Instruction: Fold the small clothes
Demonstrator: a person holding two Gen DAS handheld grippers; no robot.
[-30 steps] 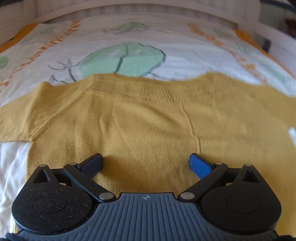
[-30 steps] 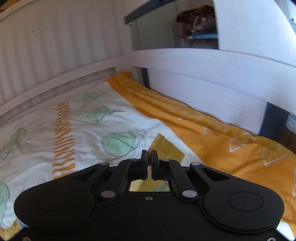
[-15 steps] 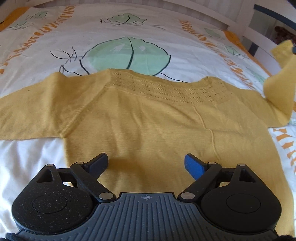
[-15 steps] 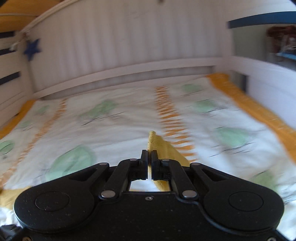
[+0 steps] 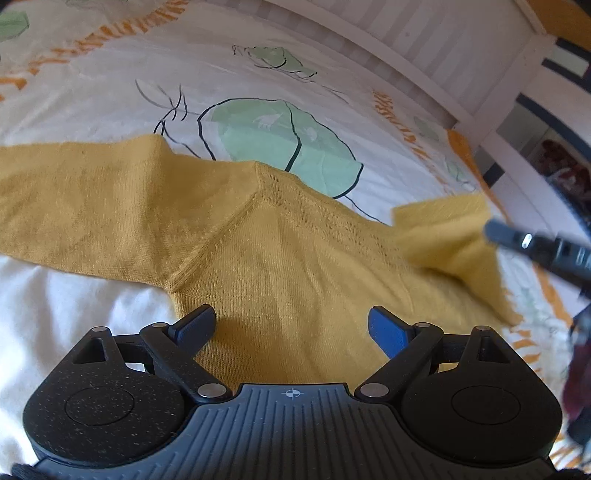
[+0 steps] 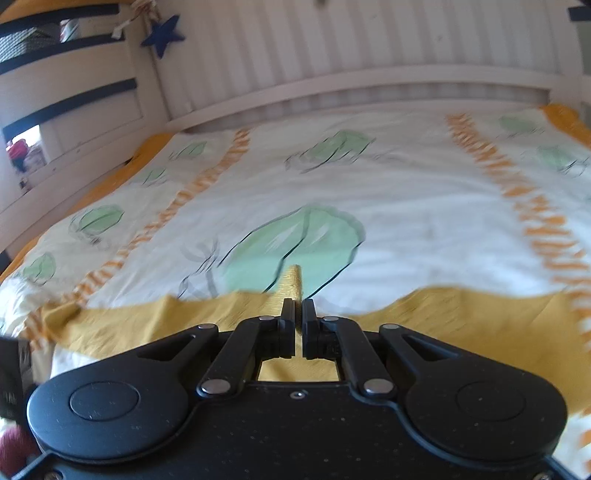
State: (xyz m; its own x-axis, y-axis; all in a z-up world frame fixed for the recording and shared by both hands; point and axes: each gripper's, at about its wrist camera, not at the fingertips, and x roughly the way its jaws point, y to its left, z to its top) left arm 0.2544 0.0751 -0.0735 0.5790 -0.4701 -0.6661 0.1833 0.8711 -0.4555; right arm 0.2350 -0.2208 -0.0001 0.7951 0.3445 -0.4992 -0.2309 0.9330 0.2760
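Observation:
A mustard-yellow knit sweater (image 5: 288, 266) lies spread on the bed, one sleeve (image 5: 74, 206) stretched out to the left. My left gripper (image 5: 291, 325) is open, its fingers just above the sweater's body near the hem. My right gripper (image 6: 298, 314) is shut on the end of the other sleeve (image 6: 293, 280). In the left wrist view that sleeve (image 5: 450, 229) is lifted and carried over the sweater's right side, with the right gripper (image 5: 495, 230) at its tip. The sweater also shows below the right gripper (image 6: 461, 314).
The bed has a white duvet (image 5: 258, 74) with green leaf prints and orange stripes. A white slatted headboard (image 6: 369, 55) stands at the far end, and white side rails (image 6: 74, 110) run along the bed. A blue star (image 6: 164, 33) hangs on the left post.
My right gripper has swung left with the sleeve end, carrying it over the sweater's body. My left gripper has shifted and turned a little over the sweater, still open.

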